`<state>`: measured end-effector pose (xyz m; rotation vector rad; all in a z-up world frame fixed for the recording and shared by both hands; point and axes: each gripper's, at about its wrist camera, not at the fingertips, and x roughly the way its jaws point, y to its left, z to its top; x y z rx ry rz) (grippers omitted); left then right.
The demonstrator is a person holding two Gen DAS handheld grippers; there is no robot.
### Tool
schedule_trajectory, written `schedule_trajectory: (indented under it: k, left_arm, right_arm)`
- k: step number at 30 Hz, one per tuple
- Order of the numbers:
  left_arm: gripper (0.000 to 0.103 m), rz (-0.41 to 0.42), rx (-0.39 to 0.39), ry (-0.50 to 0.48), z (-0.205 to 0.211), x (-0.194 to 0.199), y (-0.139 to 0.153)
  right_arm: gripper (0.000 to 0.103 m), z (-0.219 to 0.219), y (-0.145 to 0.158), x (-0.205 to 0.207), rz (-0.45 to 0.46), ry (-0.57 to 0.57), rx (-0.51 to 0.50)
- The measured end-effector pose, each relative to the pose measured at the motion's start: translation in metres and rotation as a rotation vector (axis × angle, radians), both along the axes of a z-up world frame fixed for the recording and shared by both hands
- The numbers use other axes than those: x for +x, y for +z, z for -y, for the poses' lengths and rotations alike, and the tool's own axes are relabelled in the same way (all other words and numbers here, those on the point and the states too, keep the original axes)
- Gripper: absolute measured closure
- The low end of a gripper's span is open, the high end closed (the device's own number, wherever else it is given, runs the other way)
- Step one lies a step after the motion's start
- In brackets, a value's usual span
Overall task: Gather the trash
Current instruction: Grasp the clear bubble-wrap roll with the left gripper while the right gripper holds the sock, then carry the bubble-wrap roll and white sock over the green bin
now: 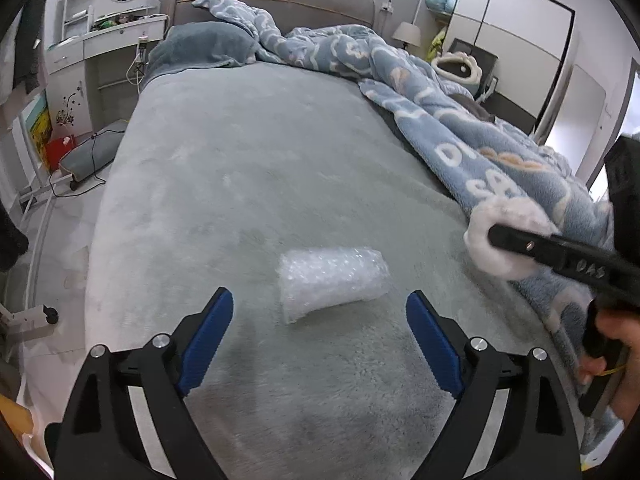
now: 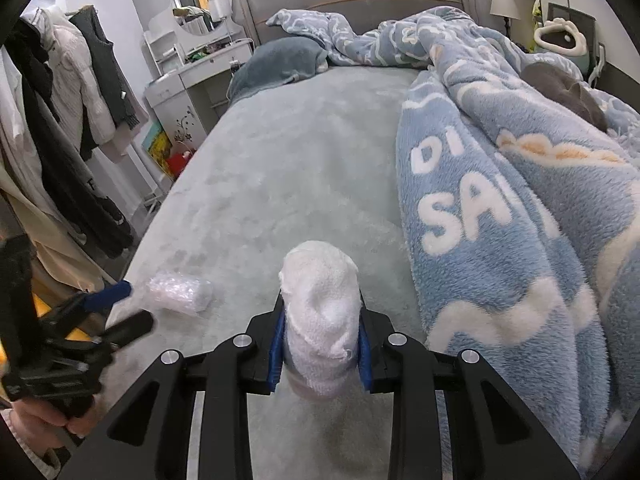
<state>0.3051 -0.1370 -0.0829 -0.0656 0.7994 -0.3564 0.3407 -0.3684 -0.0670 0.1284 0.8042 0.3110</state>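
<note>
A crumpled piece of clear bubble wrap [image 1: 334,282] lies on the pale green bed cover [image 1: 248,168], just ahead of my left gripper [image 1: 320,316]. The left gripper is open, its blue pads on either side of the wrap and short of it. The wrap also shows in the right wrist view [image 2: 180,292], with the left gripper [image 2: 120,304] beside it. My right gripper [image 2: 320,344] is shut on a white rolled cloth wad [image 2: 320,312] and holds it above the bed. In the left wrist view the wad [image 1: 504,236] shows at the right, held by the right gripper.
A blue fleece blanket [image 2: 500,200] is heaped along the bed's right side. A grey pillow [image 1: 200,48] lies at the head. A white dresser [image 1: 100,40] and a coat rack with clothes [image 2: 60,120] stand to the left of the bed.
</note>
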Motion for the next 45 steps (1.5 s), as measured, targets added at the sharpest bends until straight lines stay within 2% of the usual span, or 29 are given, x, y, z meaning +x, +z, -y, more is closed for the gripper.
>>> schedule_trajectory:
  k: [7, 14, 19, 20, 21, 32, 45]
  left_arm:
    - [0.012, -0.003, 0.028, -0.011, 0.016, 0.007, -0.008]
    - [0.014, -0.019, 0.036, 0.026, 0.022, 0.017, -0.013]
    - [0.024, -0.035, 0.058, 0.043, 0.025, 0.023, -0.017]
    - [0.033, -0.037, 0.063, 0.042, 0.026, 0.023, -0.018]
    - [0.037, -0.039, 0.071, 0.042, 0.027, 0.023, -0.019]
    - [0.039, -0.015, 0.053, 0.041, 0.018, 0.009, -0.012]
    - [0.039, 0.023, 0.048, 0.077, -0.030, -0.030, 0.007]
  right_arm:
    - [0.073, 0.007, 0.002, -0.003, 0.000, 0.011, 0.017]
    - [0.073, 0.016, 0.001, -0.009, -0.004, 0.012, 0.021]
    - [0.073, 0.021, 0.000, -0.013, -0.007, 0.021, 0.014]
    - [0.073, 0.022, 0.000, -0.013, -0.007, 0.021, 0.013]
    - [0.073, 0.022, 0.000, -0.014, -0.008, 0.022, 0.011]
    - [0.073, 0.011, 0.006, -0.020, -0.005, 0.050, -0.012]
    - [0.073, -0.035, 0.021, -0.041, 0.016, 0.113, -0.022]
